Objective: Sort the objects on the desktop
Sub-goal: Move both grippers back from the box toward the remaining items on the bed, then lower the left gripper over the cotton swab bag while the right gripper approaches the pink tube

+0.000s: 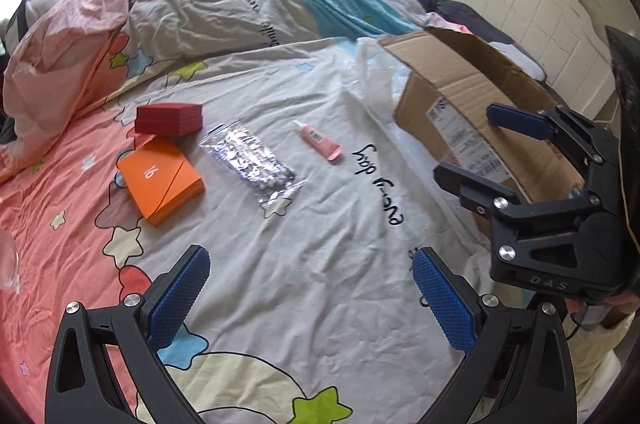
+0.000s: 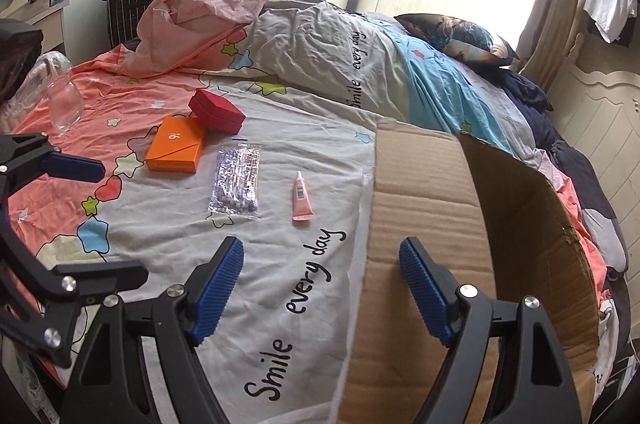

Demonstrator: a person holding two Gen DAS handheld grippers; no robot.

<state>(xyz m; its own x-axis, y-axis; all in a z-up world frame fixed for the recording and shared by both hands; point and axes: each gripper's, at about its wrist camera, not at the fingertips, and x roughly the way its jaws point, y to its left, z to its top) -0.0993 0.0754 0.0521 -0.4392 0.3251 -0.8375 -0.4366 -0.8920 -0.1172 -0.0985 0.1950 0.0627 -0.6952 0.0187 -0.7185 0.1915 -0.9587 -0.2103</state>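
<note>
Pink tube (image 2: 301,199) flat beside cardboard box (image 2: 424,207)

2 wrist views, both angled down over the bedspread (image 1: 304,264), sharing the cardboard box (image 2: 424,207).

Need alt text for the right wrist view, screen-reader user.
Open right gripper hovers empty over a printed bedsheet, beside an open cardboard box. Ahead lie a pink tube, a clear packet, an orange box and a red box. The left gripper shows at left.

r gripper (image 2: 321,266) wide – straddling cardboard box (image 2: 424,207) flap
</note>
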